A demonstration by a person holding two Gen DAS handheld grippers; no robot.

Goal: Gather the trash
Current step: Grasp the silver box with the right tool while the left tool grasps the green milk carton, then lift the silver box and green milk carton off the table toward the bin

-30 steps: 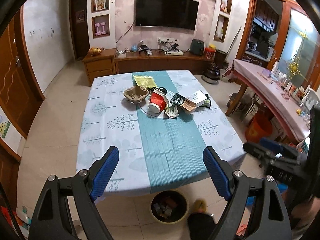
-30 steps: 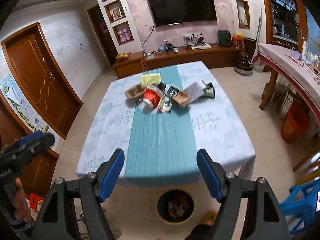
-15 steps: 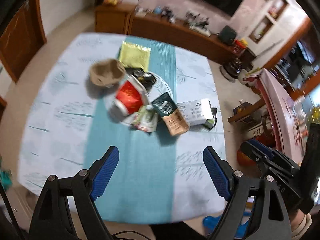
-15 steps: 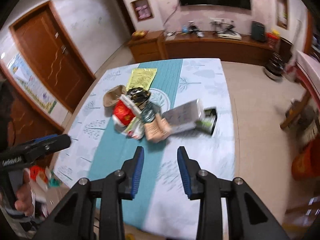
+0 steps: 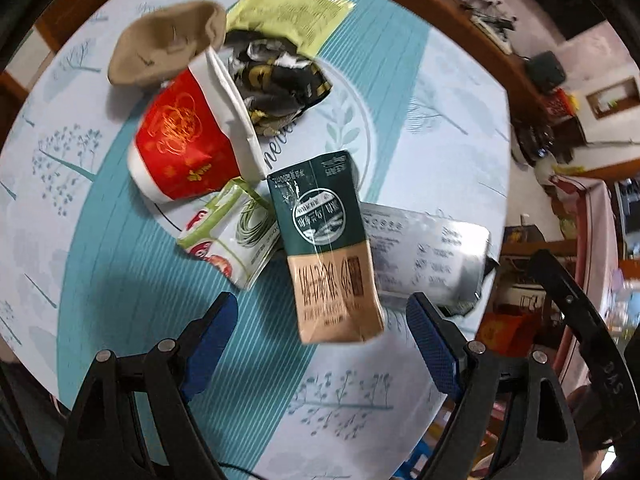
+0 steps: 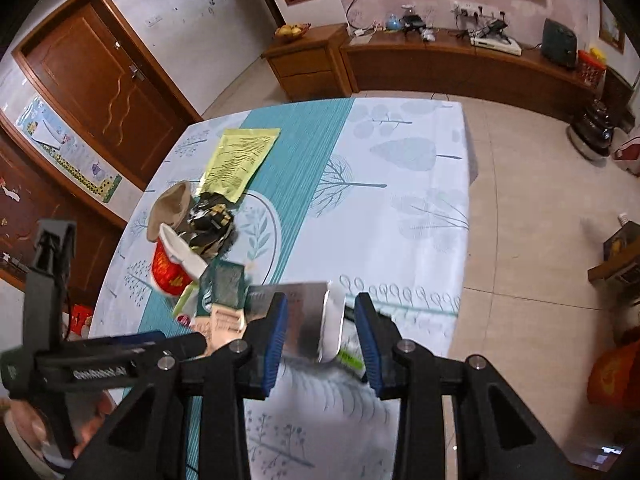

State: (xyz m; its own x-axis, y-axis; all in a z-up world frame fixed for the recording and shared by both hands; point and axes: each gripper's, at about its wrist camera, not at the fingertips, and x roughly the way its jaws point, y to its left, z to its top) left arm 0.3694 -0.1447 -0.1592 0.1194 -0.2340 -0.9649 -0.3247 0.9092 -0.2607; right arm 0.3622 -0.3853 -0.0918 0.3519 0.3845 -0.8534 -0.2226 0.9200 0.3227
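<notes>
A pile of trash lies on the tablecloth (image 5: 420, 128). It holds a red paper cup (image 5: 184, 148), a brown paper tray (image 5: 168, 44), a black-gold wrapper (image 5: 276, 76), a yellow-green packet (image 5: 288, 8), a green-white wrapper (image 5: 232, 236), a green-tan drink carton (image 5: 328, 248) and a silver pouch (image 5: 424, 256). My left gripper (image 5: 322, 344) hangs open over the carton's near end. My right gripper (image 6: 322, 338) has its jaws narrowed but apart. It hovers above the silver pouch (image 6: 308, 320), and its pads do not press on it.
The table's right edge (image 6: 464, 216) drops to tiled floor (image 6: 532, 208). A wooden door (image 6: 108, 80) stands at the left and a low cabinet (image 6: 440, 60) along the far wall. An orange bin (image 6: 616, 368) sits at the right. A hand (image 6: 92, 436) holds the left gripper.
Both grippers have come forward and down from the table's near edge to just above the trash pile. The right jaws narrowed from wide apart. The floor bin has left view.
</notes>
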